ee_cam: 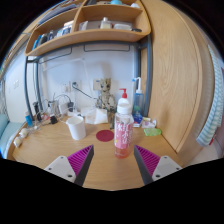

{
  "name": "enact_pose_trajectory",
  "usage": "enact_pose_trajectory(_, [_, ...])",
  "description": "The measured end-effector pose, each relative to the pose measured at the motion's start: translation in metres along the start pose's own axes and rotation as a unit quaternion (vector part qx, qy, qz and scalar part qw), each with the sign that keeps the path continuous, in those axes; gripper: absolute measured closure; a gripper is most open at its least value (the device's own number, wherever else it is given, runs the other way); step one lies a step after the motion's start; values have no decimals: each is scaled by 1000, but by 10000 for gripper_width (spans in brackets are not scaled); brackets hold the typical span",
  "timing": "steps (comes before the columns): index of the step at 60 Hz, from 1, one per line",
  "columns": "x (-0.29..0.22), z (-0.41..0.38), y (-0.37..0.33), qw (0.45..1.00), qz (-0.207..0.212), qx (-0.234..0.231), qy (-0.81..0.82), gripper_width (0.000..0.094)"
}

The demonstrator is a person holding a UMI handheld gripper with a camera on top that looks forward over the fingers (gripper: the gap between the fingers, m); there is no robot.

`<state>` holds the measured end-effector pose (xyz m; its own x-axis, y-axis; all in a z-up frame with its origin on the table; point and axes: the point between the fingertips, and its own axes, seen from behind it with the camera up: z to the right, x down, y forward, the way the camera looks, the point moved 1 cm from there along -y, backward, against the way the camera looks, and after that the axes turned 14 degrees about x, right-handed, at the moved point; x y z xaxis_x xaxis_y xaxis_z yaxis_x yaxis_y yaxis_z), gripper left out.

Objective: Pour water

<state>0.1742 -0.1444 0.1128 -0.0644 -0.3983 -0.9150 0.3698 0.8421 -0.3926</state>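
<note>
A clear bottle (123, 128) with pink liquid, a white label and a red pump cap stands upright on the wooden desk (55, 148), just ahead of my fingers and roughly midway between them. A white cup (76, 128) stands to its left, further back. A dark red coaster (104, 135) lies on the desk between the cup and the bottle. My gripper (114, 160) is open and empty; its magenta pads (80, 158) sit wide apart on either side, short of the bottle.
A blue-capped bottle (137, 104) and a green item (152, 131) stand behind on the right. Clutter lines the back of the desk at the left (40, 113). A wooden shelf (90, 38) hangs above, and a wooden side panel (175, 80) closes the right.
</note>
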Motion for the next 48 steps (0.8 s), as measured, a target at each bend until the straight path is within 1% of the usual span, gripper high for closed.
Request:
enact_pose_trajectory(8, [4,8,59,1000,18,-10,5,96])
enact_pose_trajectory(17, [-7,6,99,999,51,-7,-2,94])
enact_pose_trajectory(20, [-12,3,110,998,63,-13,-2,113])
enact_pose_trajectory(24, [-19,2,121,997,75,-15,-5,200])
enact_pose_trajectory(29, [-24,1,132,996,87,-8,-7,339])
enact_pose_trajectory(31, [-26,1,135,996,89,-4,-7,456])
enact_pose_trajectory(39, [-31,9,140,994,102,18,19,500])
enact_pose_trajectory(43, [-32,9,141,993,114,21,19,537])
enact_pose_trajectory(48, [-33,7,144,993,112,22,13,573])
